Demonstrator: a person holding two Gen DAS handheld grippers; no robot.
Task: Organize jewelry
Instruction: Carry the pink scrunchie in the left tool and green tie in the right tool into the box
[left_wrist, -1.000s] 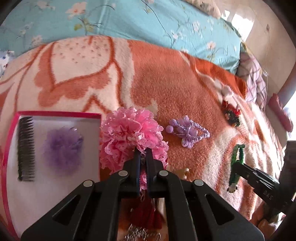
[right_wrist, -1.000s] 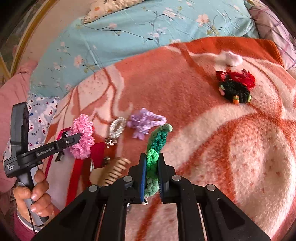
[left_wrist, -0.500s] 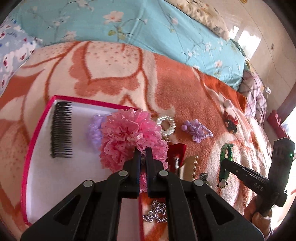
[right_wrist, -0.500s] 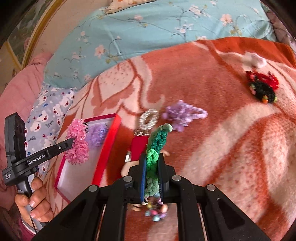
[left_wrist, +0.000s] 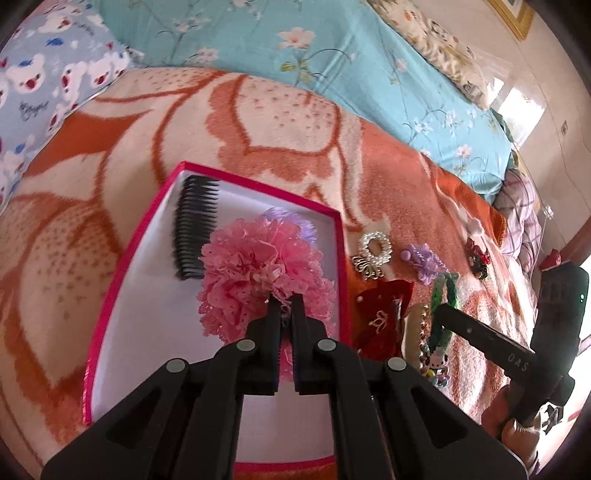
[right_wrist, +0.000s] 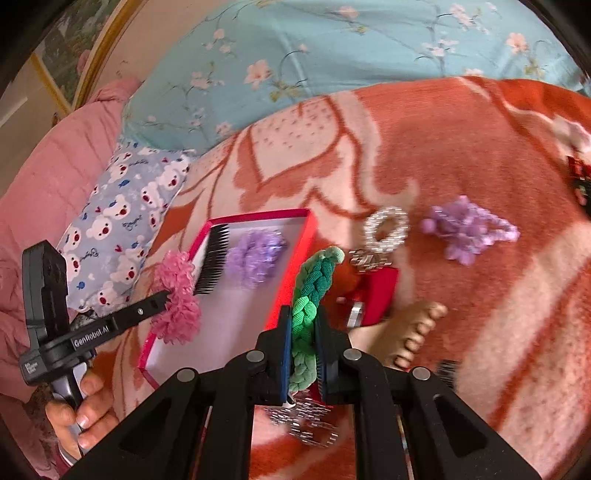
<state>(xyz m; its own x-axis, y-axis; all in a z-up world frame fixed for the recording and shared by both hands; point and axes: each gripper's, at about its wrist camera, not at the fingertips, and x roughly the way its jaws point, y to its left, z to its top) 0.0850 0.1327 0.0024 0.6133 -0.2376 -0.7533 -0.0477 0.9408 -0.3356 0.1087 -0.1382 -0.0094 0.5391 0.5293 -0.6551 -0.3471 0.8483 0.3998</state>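
My left gripper (left_wrist: 284, 301) is shut on a frilly pink scrunchie (left_wrist: 258, 277) and holds it above the white inside of a pink-rimmed box (left_wrist: 122, 258). The box holds a black comb (left_wrist: 194, 225) and a purple scrunchie (right_wrist: 255, 258). My right gripper (right_wrist: 303, 317) is shut on a green braided hair band (right_wrist: 312, 288) just right of the box wall (right_wrist: 295, 266). The left gripper with the pink scrunchie (right_wrist: 177, 299) shows at the left of the right wrist view.
On the orange blanket right of the box lie a pearl ring clip (left_wrist: 375, 247), a lilac bow (right_wrist: 469, 232), a red bow clip (left_wrist: 380, 310), a beige beaded clip (right_wrist: 410, 332), a silver sequin piece (right_wrist: 306, 421) and a red-black scrunchie (left_wrist: 478, 258). Pillows lie behind.
Both grippers have moved left. The pink scrunchie now hangs over the box instead of beside it. The green hair band has come up to the box's right wall.
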